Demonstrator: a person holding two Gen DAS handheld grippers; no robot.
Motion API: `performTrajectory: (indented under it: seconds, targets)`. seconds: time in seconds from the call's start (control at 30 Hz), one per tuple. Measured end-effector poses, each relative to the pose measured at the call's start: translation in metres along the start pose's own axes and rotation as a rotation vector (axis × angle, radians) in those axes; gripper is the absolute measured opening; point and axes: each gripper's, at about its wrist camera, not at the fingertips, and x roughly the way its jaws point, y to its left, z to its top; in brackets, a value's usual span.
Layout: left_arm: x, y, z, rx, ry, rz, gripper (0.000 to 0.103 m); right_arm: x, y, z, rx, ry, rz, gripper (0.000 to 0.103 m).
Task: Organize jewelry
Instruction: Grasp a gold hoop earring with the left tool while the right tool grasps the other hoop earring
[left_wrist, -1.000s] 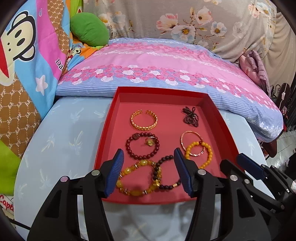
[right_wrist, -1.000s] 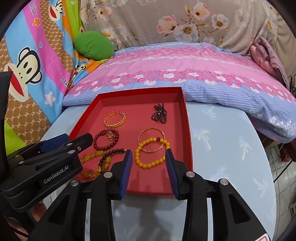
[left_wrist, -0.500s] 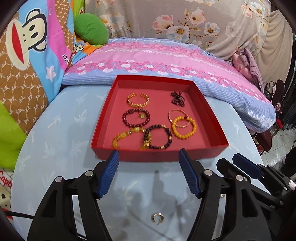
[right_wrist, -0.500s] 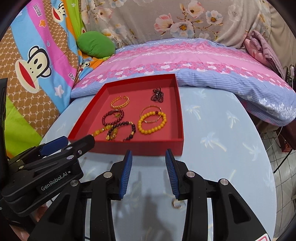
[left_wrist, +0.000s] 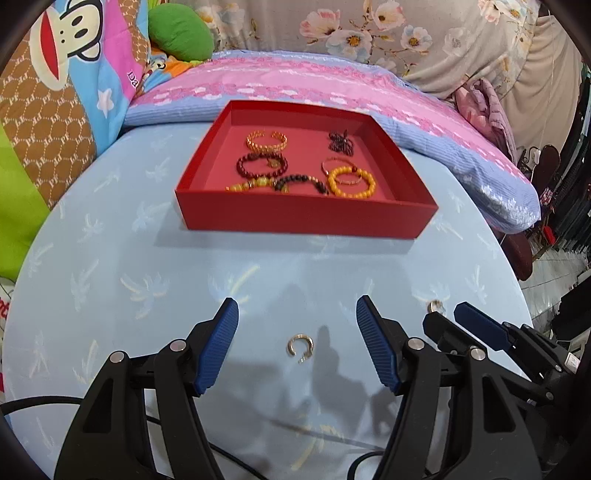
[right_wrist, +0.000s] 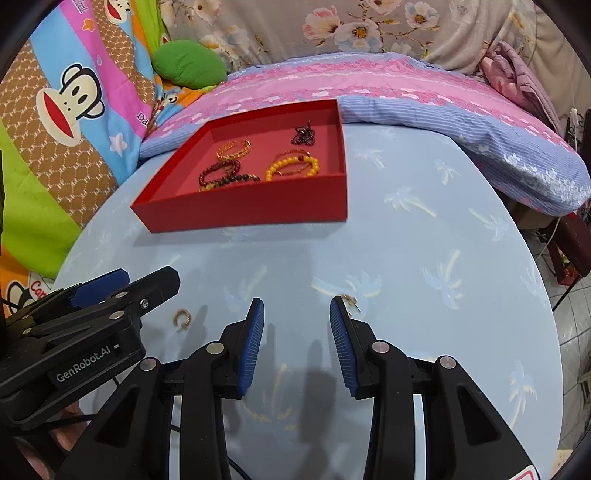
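— Looking at that open ring (left_wrist: 300, 345) on the bench (left_wrist: 110, 280): it lies flat between the blue pads of the left claw (left_wrist: 297, 341), which has just been spreading and now stands wide with nothing in it.

— How would it handle?

— Light, stiff metal, I'd judge, thin and slick. It could skate away or flip if pinched off-centre. I'd close across the band from both sides, away from the gap, pads low to the cloth.

— And the other hand?

— The right claw (right_wrist: 297, 343) is partly open and empty. A second small ring (right_wrist: 350, 301) sits just beside the tip of its right pad, outside the jaws; that piece is too small for me to read its shape.

— Where does everything go?

— Presumably the red tray (left_wrist: 303, 219) farther back, already holding several bead bracelets and a gold bangle (left_wrist: 266, 140).

— The surface?

— A round bench under a pale blue cloth with palm prints. The cloth looks smooth, so a ring might slide rather than snag. Behind it a bed with a pink and blue floral pillow (left_wrist: 332, 85), cartoon-monkey bedding to the left, tiled floor to the right.
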Motion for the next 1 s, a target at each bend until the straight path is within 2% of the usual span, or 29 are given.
performTrajectory:
  seconds: [0.33, 0.77, 1.0]
  targets:
    - [0.003, 0.004, -0.026, -0.021, 0.019, -0.001, 0.063, 0.002, -0.014, -0.016, 0.016, 0.025, -0.022, 0.036]
    - [0.015, 0.008, -0.031, -0.014, 0.041, 0.027, 0.063, 0.019, -0.014, -0.013, 0.003, 0.029, -0.045, 0.036]
    - [0.022, 0.006, -0.029, 0.013, 0.045, 0.047, 0.055, 0.026, -0.012, -0.007, -0.013, 0.019, -0.059, 0.035]
